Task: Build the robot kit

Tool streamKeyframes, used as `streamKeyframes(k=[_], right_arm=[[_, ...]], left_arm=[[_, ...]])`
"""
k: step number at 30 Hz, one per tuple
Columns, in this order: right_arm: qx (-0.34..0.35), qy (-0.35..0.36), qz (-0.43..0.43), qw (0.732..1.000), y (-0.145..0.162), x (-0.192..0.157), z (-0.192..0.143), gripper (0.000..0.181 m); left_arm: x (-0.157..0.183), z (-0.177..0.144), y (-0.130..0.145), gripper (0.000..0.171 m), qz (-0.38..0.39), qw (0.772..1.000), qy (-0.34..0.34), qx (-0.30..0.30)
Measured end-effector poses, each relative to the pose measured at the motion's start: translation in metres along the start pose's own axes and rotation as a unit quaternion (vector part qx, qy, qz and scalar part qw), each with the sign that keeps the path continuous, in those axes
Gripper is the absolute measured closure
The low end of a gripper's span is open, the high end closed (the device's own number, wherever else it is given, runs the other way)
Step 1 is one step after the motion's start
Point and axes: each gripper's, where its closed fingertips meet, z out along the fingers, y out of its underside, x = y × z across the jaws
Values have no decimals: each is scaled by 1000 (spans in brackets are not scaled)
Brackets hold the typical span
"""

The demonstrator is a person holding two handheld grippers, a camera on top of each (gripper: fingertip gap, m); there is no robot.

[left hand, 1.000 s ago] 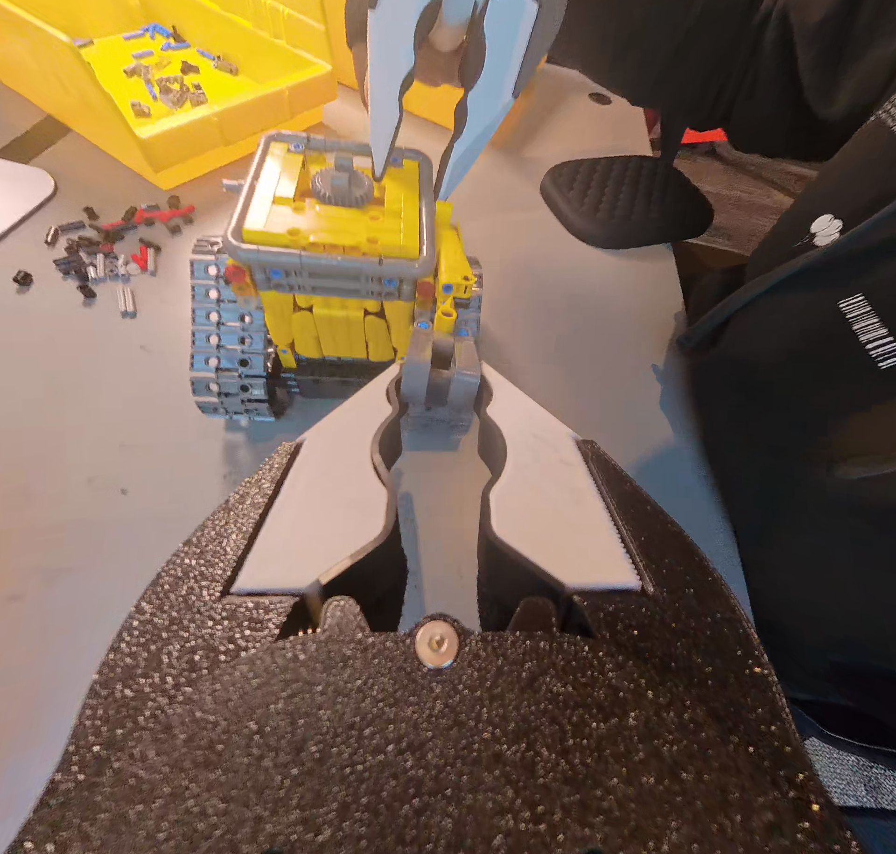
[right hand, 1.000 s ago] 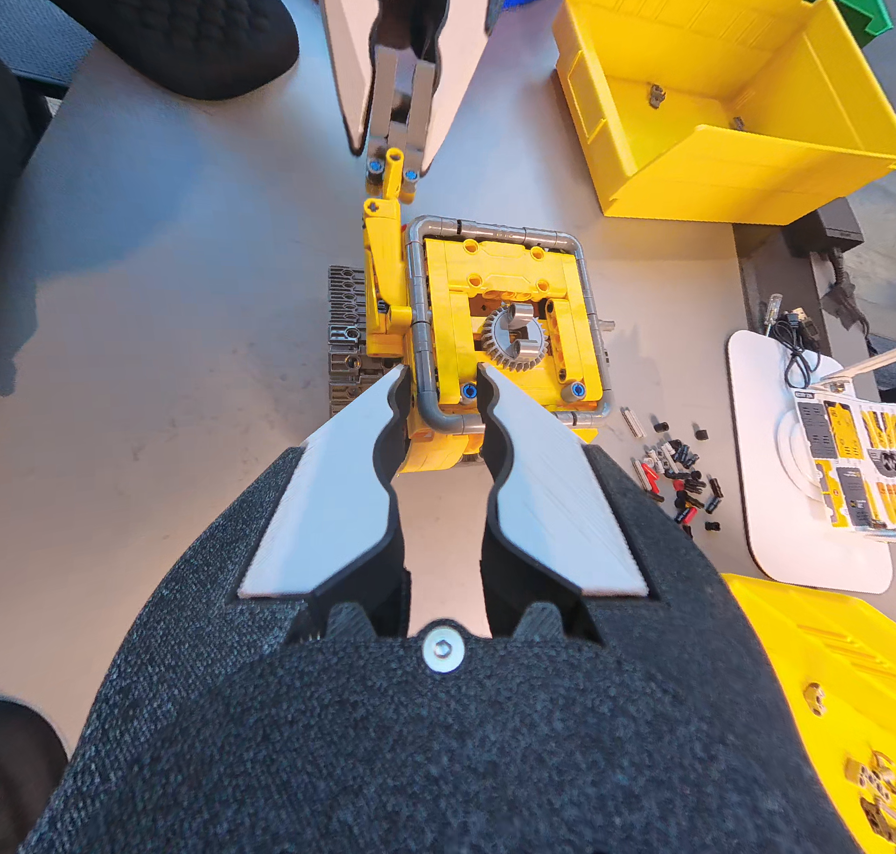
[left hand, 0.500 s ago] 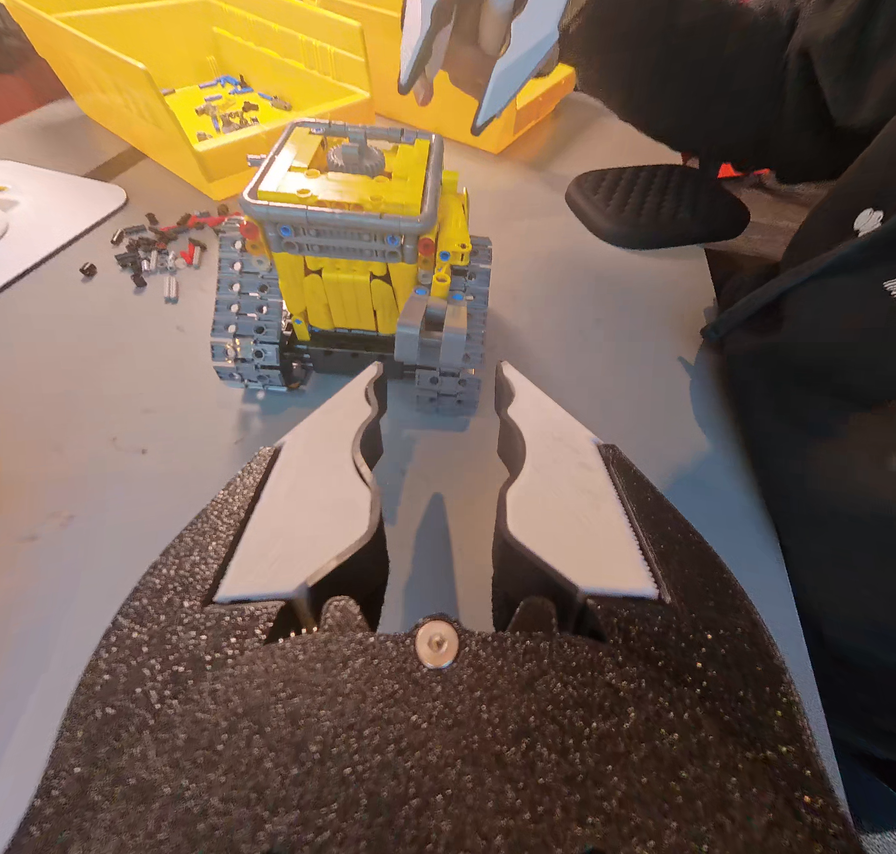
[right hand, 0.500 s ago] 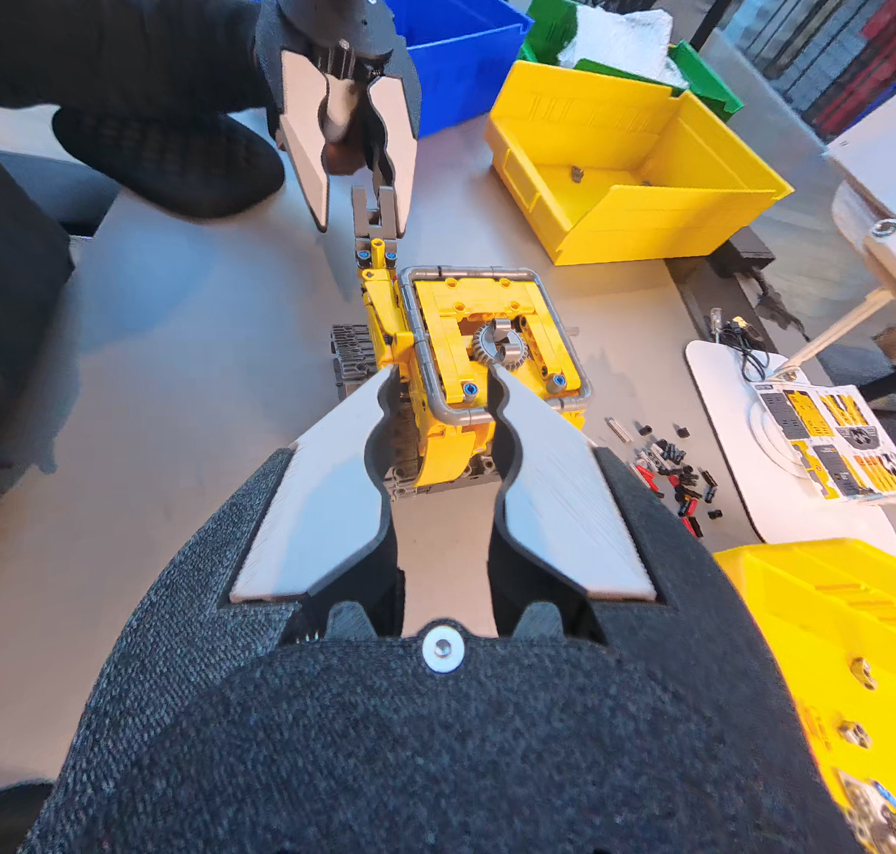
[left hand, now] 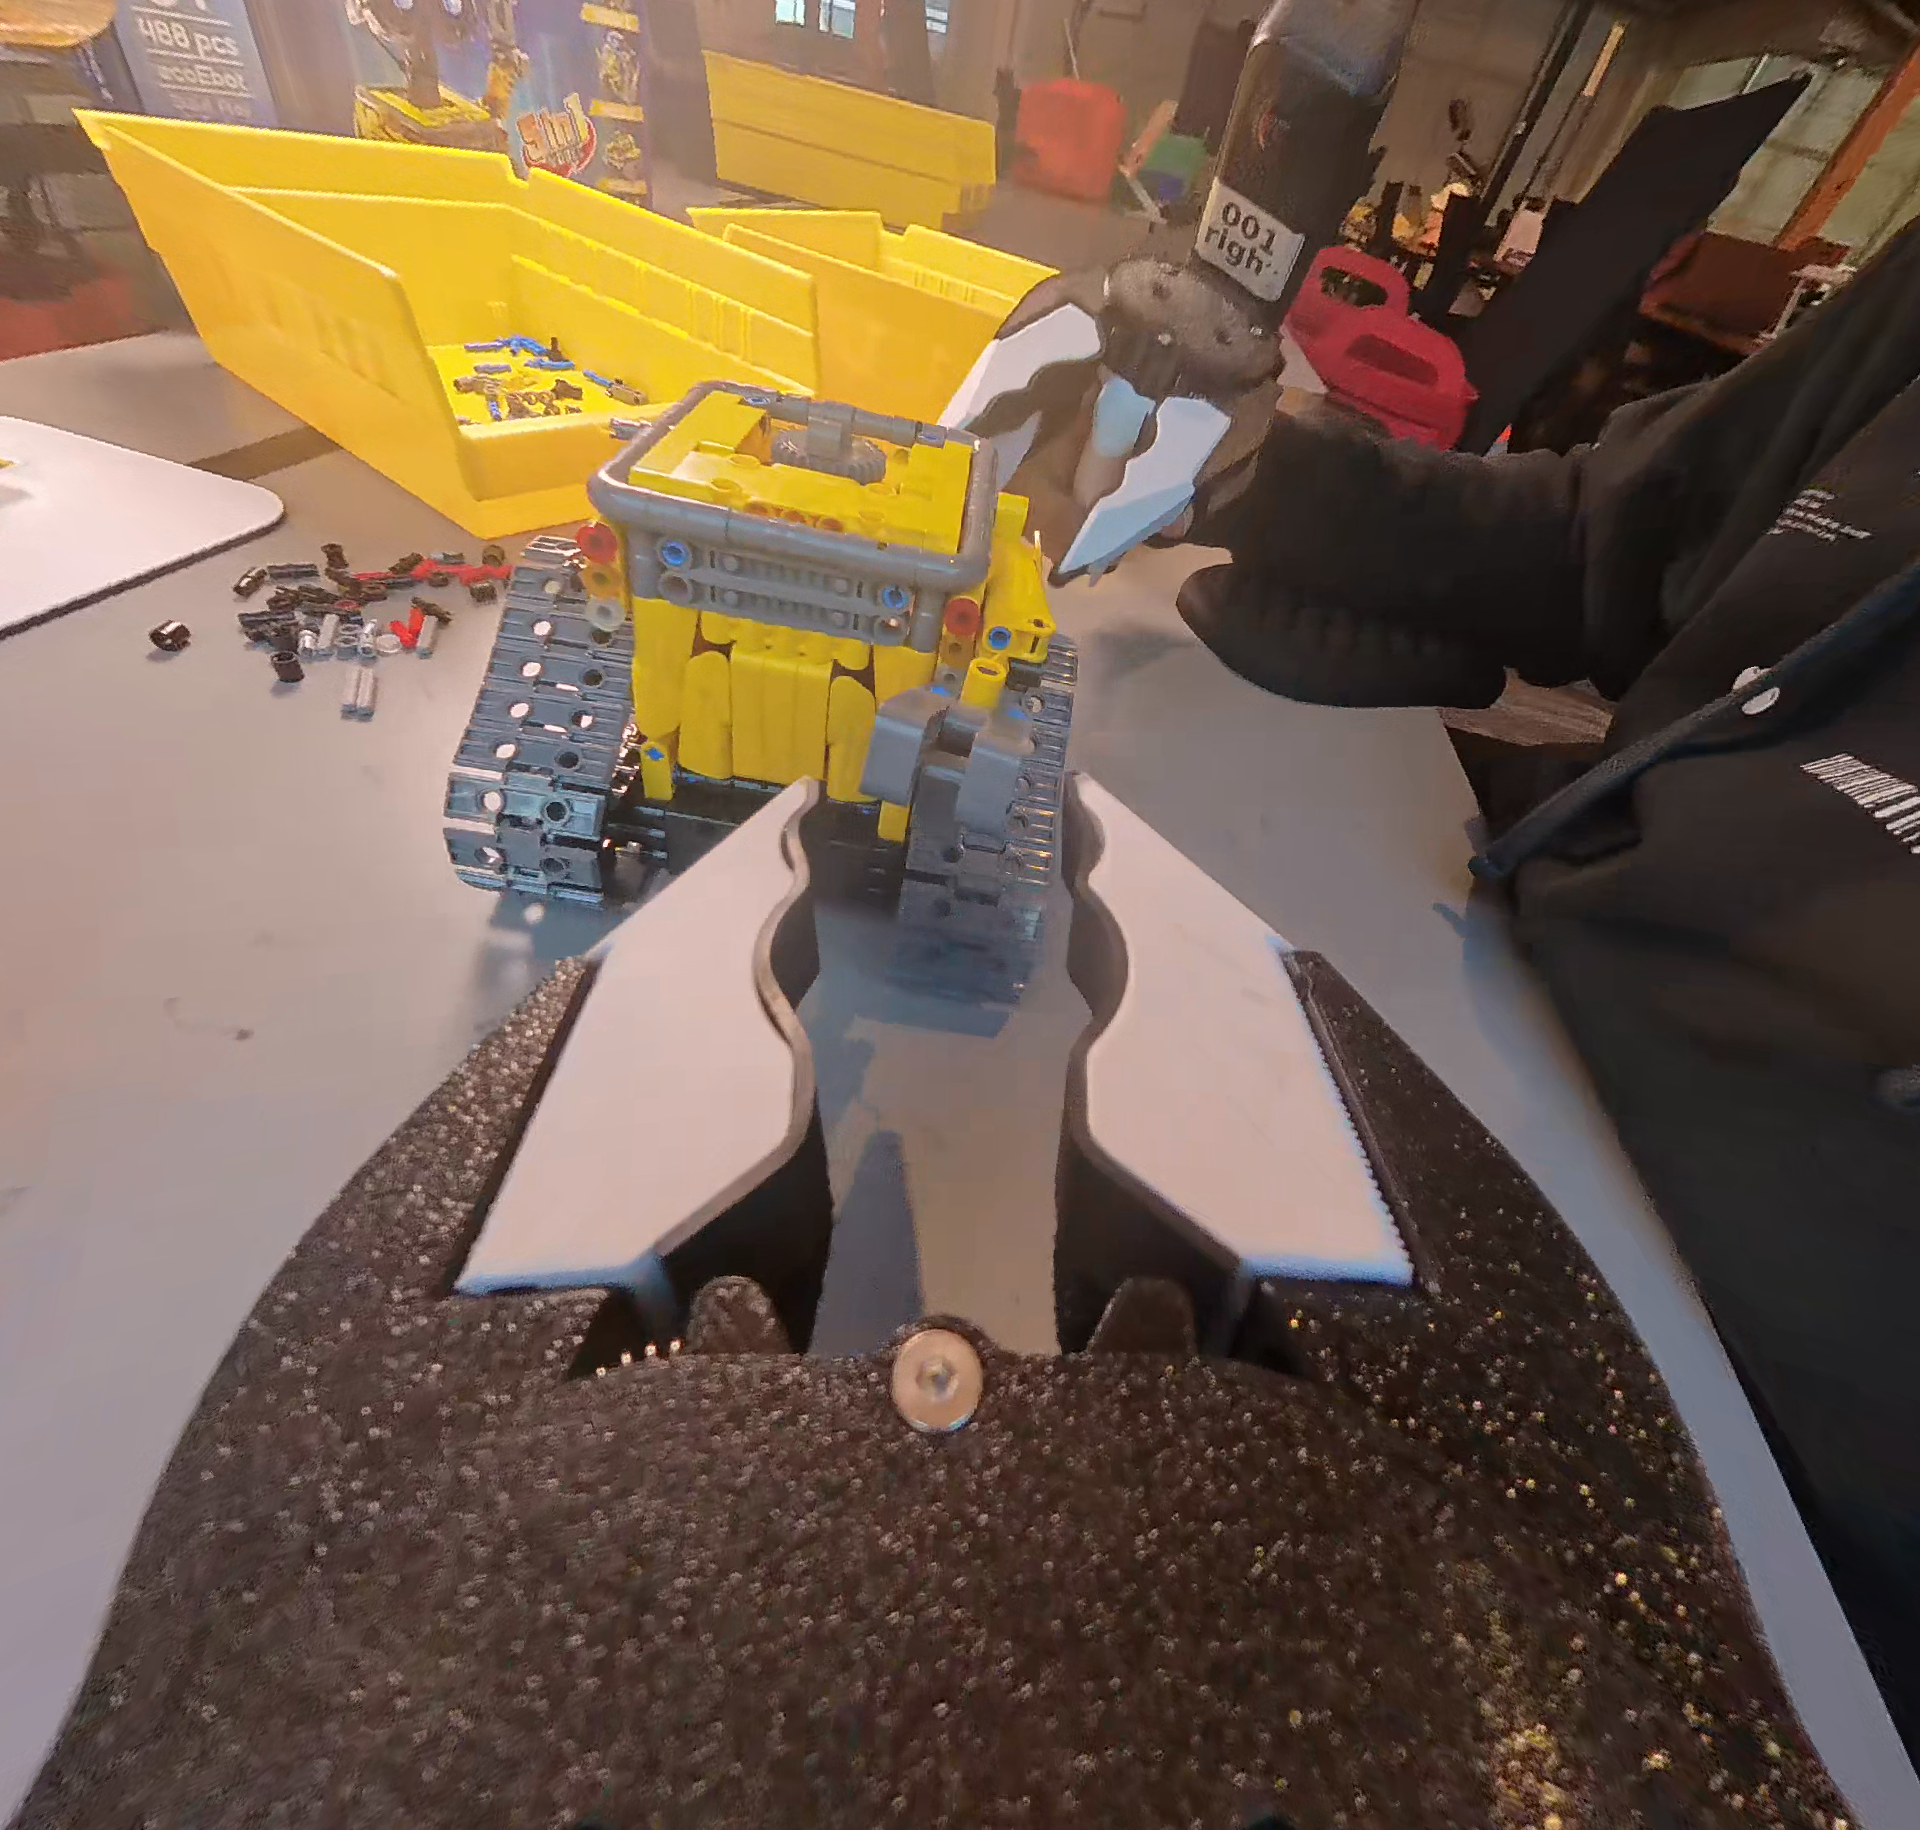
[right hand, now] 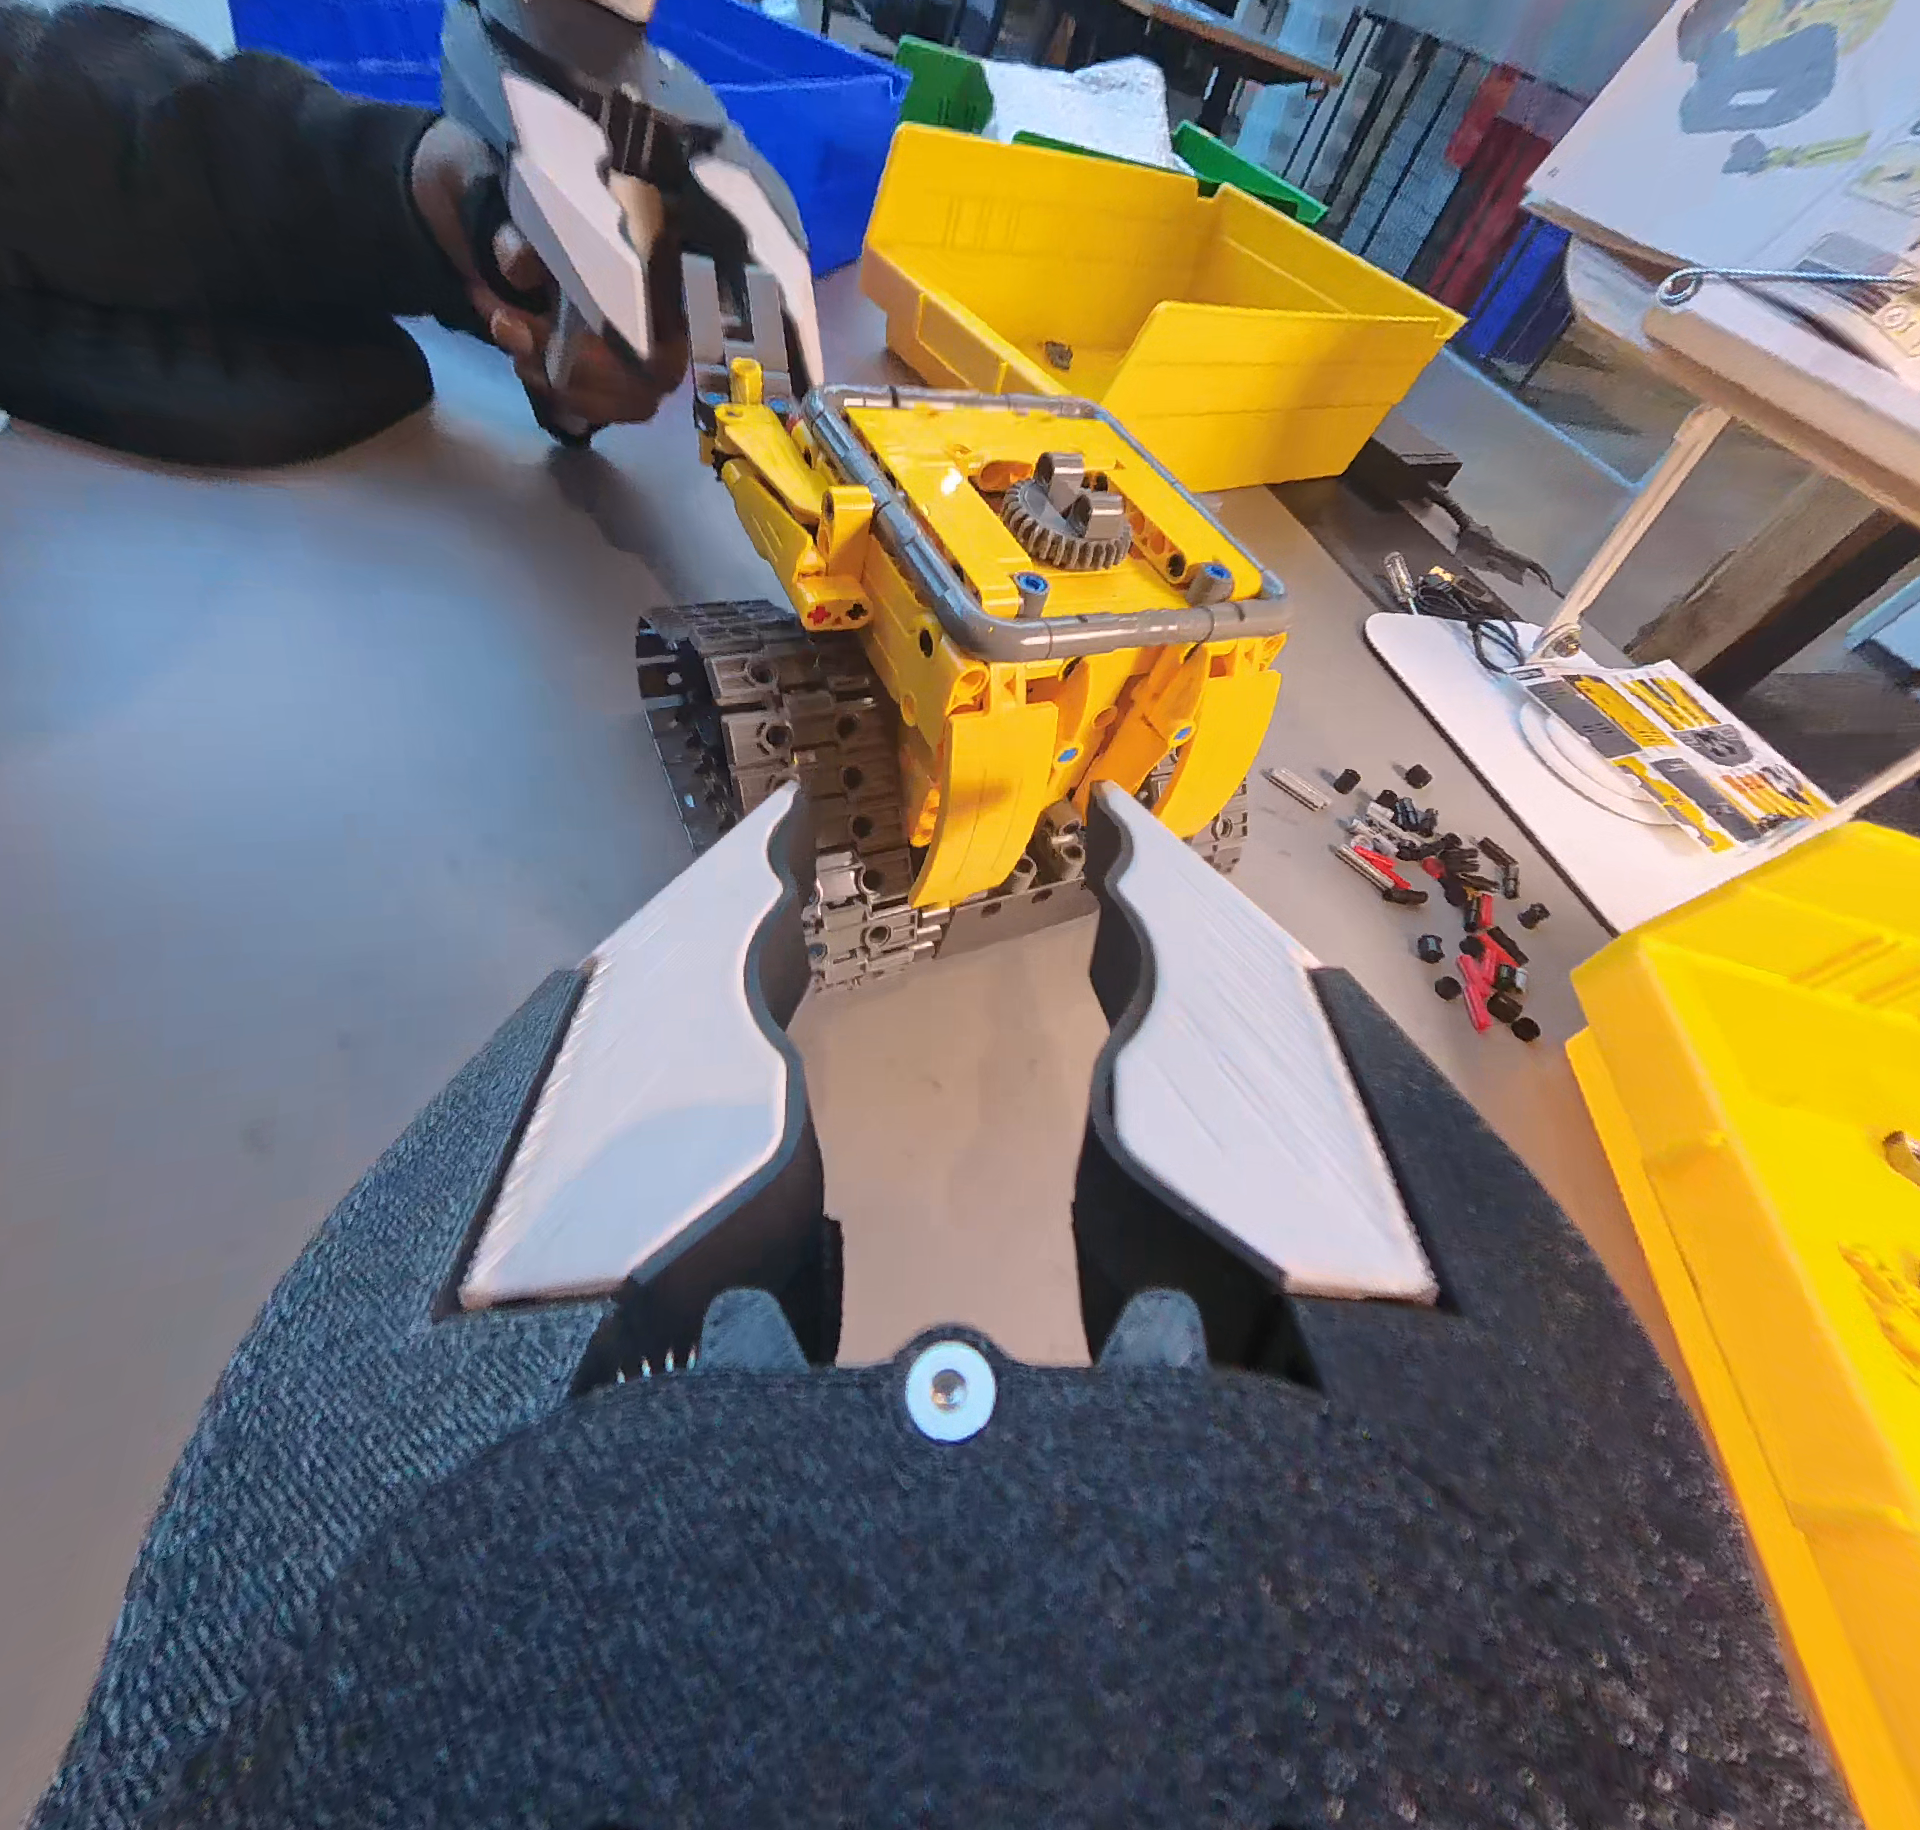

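Left claw (left hand: 940, 814): jaws apart, empty, just beside the model's grey arm piece (left hand: 951, 746).
Right claw (right hand: 940, 809): jaws apart, empty, near the model.
Yellow tracked model (right hand: 997, 637): upright on grey table (right hand: 312, 741).
Loose small parts (right hand: 1439, 887): beside model.

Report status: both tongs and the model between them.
Left tongs open, empty, at the grey claw arm. Right tongs open, empty, facing the yellow tracked model. Loose pins beside it; nothing between tongs and model.

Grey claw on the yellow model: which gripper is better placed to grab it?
Left, likely: the left gripper is open with the grey claw just ahead of its fingertips; the right gripper faces the model's far side.
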Motion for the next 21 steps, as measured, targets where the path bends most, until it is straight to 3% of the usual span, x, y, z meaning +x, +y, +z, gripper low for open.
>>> streamKeyframes(k=[6,13,21], right_arm=[[-29,-3,-42,999,17,-9,10,124],[-42,19,-84,995,18,-12,11,125],[-46,31,-112,992,14,-16,12,120]], left_arm=[[8,-6,-7,111,26,999,1,20],[4,2,10,112,32,999,-18,-21],[-11,-2,4,115,42,996,-74,-2]])
